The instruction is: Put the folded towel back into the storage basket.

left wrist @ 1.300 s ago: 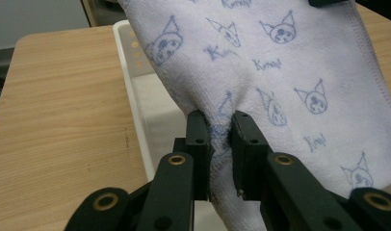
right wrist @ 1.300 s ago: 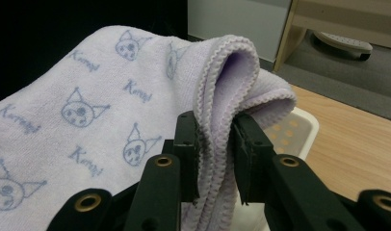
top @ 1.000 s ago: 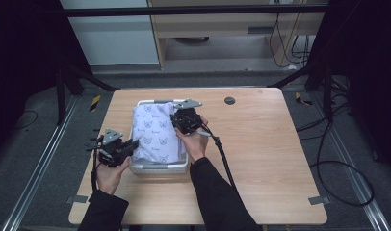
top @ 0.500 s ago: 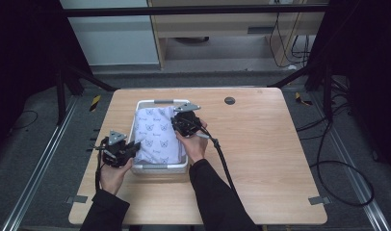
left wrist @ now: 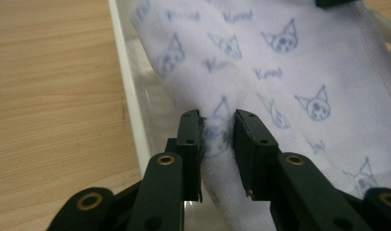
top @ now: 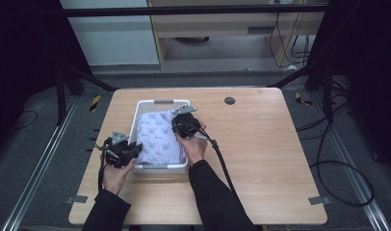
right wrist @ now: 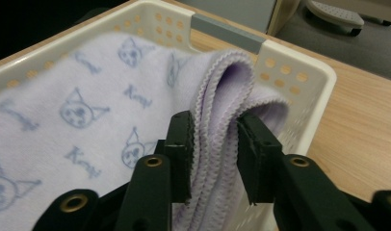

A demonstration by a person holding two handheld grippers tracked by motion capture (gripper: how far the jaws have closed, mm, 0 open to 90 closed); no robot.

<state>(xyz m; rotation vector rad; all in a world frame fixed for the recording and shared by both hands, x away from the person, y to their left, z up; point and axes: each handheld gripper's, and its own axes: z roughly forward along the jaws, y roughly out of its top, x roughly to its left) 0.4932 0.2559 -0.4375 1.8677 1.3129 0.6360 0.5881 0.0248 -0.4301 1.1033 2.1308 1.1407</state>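
Observation:
A pale lilac towel [top: 157,134] printed with cat faces lies in a white plastic basket [top: 136,120] on the wooden table. My left gripper [top: 135,148] reaches in over the basket's near left corner. In the left gripper view a fold of the towel [left wrist: 280,62] stands between the jaws of this gripper [left wrist: 217,125], which have just been opening and no longer squeeze it. My right gripper [top: 176,126] is at the basket's right wall. Its jaws [right wrist: 215,127] have also just been opening, and the towel's stitched edges [right wrist: 217,91] sit loosely between them.
The basket's perforated wall [right wrist: 299,72] and grey handle [right wrist: 227,31] stand just beyond the right gripper. A small dark round inlay [top: 229,100] sits at the table's far edge. Bare wood [top: 270,154] stretches to the right of the basket. Cables trail from both grippers.
The towel has sunk lower and flatter into the basket. Both hands have stayed at nearly the same spots on its left and right sides.

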